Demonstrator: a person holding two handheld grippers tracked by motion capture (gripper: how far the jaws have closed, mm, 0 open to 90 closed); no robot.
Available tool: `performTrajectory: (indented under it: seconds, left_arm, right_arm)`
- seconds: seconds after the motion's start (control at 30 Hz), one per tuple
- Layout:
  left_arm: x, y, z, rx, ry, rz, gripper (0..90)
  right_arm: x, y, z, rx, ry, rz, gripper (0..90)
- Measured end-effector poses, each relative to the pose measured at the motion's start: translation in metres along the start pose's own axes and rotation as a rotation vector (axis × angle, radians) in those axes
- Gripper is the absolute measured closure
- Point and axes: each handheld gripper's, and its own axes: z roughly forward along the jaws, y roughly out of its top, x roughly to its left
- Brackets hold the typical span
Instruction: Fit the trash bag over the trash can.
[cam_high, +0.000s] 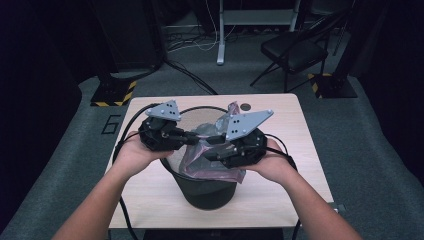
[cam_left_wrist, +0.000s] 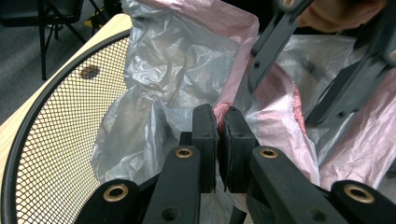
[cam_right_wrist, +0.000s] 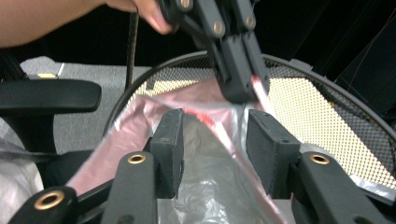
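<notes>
Dim room with grey carpet, and a light wood table (cam_high: 150, 192) holding one black mesh bin (cam_high: 210, 192) with one pink bag (cam_high: 212, 162). Two grippers: the left gripper (cam_left_wrist: 219, 119) is clamped on the bag's edge, while the right gripper (cam_right_wrist: 212, 133) sits apart around it.

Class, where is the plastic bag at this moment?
In the high view the bag sits mid-table, half inside the mesh bin and draped over its near rim, between the left claw, pinching its edge, and the right claw.
</notes>
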Motion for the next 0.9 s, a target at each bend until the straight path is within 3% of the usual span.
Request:
performTrajectory:
  seconds: [0.1,0.23,0.3,0.37,0.53,0.83,0.9]
  left_arm:
    - [0.000,-0.001,-0.003,-0.010,-0.003,-0.001,85.4]
    - [0.002,-0.004,-0.007,-0.005,0.017,0.002,86.1]
    - [0.006,-0.009,-0.012,-0.002,0.051,-0.007,86.7]
    - [0.013,-0.017,-0.017,0.011,0.103,-0.023,87.1]
    - [0.035,-0.045,-0.035,-0.001,0.143,-0.111,87.9]
    - [0.050,-0.084,-0.069,-0.044,0.203,-0.212,88.0]
    - [0.052,-0.089,-0.072,-0.053,0.191,-0.233,87.9]
  right_arm:
    - [-0.002,-0.002,0.004,0.021,-0.019,0.001,60.9]
    - [-0.006,-0.005,0.005,0.024,-0.020,0.010,83.5]
    - [-0.007,-0.007,0.003,0.012,-0.007,0.014,88.1]
    - [-0.009,-0.013,-0.002,0.001,-0.009,0.026,88.8]
    - [-0.014,-0.030,-0.021,-0.010,-0.062,0.073,88.9]
    - [-0.012,-0.058,-0.076,-0.088,-0.164,0.126,88.9]
    - [-0.014,-0.067,-0.083,-0.088,-0.176,0.153,88.7]
